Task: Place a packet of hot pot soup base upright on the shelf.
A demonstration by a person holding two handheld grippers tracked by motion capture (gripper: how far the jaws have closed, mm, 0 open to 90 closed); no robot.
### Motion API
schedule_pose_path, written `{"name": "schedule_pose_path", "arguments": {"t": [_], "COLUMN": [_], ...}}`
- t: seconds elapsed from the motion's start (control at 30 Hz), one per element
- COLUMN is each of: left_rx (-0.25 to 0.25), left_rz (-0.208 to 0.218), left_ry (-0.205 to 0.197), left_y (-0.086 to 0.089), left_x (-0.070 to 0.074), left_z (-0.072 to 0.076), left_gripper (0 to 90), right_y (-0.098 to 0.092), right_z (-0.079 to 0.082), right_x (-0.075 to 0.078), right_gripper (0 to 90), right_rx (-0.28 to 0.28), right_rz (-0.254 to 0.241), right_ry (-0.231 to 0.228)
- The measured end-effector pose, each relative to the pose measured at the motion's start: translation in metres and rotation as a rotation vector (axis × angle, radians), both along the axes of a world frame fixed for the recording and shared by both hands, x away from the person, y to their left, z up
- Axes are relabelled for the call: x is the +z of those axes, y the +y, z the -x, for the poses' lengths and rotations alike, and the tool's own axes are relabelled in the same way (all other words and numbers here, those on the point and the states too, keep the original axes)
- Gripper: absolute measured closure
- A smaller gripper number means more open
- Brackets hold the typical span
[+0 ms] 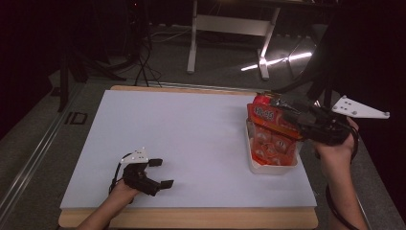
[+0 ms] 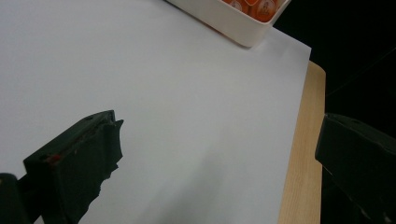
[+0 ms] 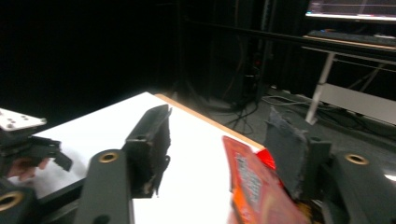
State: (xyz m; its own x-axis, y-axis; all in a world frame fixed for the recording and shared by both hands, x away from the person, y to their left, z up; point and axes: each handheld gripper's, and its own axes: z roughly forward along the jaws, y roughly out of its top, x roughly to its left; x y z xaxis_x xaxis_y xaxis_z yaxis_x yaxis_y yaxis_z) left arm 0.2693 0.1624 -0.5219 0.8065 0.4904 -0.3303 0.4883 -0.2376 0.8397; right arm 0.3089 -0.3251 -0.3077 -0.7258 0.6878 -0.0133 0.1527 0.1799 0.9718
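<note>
A white tray [image 1: 273,168] at the table's right side holds several orange-red snack packets. One red packet [image 1: 266,115] stands upright at the tray's far end. My right gripper [image 1: 287,117] hovers at that packet's top. In the right gripper view the packet [image 3: 250,182] rises between the jaws of my right gripper [image 3: 219,123], close to the right-hand jaw, with a wide gap to the other jaw; the pads do not press on it. My left gripper [image 1: 163,172] rests low on the white sheet near the front left, open with nothing between the fingers [image 2: 88,154].
A white sheet [image 1: 191,139] covers the wooden table [image 1: 191,218], whose edge shows along the front. The tray's corner [image 2: 233,28] appears at the top of the left gripper view. Desk legs and cables stand on the dark floor beyond the table.
</note>
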Motion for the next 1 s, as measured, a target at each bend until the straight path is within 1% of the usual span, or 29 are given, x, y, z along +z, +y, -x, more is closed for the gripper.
{"name": "schedule_pose_path", "arguments": {"t": [0.1, 0.13, 0.33, 0.43, 0.53, 0.6, 0.67, 0.7, 0.73, 0.87, 0.93, 1.0], "left_rx": [-0.003, -0.006, -0.009, -0.010, -0.014, -0.015, -0.015, -0.014, -0.015, -0.016, -0.015, -0.015], "left_rz": [-0.002, 0.003, -0.003, -0.003, 0.000, -0.002, 0.000, -0.001, 0.001, 0.001, -0.002, 0.000], "left_ry": [0.005, 0.009, 0.009, 0.010, 0.009, 0.008, 0.008, 0.007, 0.008, 0.007, 0.006, 0.005], "left_y": [0.000, 0.000, -0.001, -0.001, -0.001, -0.001, -0.001, -0.001, -0.001, -0.001, -0.001, -0.001], "left_x": [-0.001, -0.001, -0.002, -0.002, -0.002, -0.002, -0.002, -0.002, -0.002, -0.002, -0.002, -0.002], "left_z": [0.000, 0.000, 0.000, 0.001, 0.001, 0.001, 0.001, 0.001, 0.001, 0.001, 0.001, 0.002], "left_gripper": [0.3, 0.2, 0.3, 0.2, 0.3, 0.3, 0.3, 0.3, 0.3, 0.3, 0.3, 0.3], "right_y": [0.011, 0.015, 0.036, 0.045, 0.052, 0.057, 0.059, 0.061, 0.062, 0.069, 0.072, 0.074], "right_z": [0.003, 0.004, 0.008, 0.009, 0.010, 0.010, 0.010, 0.010, 0.010, 0.010, 0.010, 0.011], "right_x": [-0.005, -0.007, -0.023, -0.034, -0.047, -0.056, -0.065, -0.069, -0.073, -0.088, -0.094, -0.101], "right_gripper": [35.1, 35.0, 33.7, 32.2, 28.7, 25.8, 22.3, 20.7, 19.1, 16.9, 16.2, 15.0], "right_rx": [0.029, 0.038, 0.103, 0.129, 0.149, 0.156, 0.168, 0.174, 0.180, 0.207, 0.215, 0.236], "right_rz": [0.013, 0.016, 0.024, 0.032, 0.023, 0.032, 0.021, 0.020, 0.026, 0.038, 0.049, 0.035], "right_ry": [-0.002, -0.001, 0.024, 0.047, 0.075, 0.092, 0.111, 0.125, 0.129, 0.168, 0.175, 0.189]}}
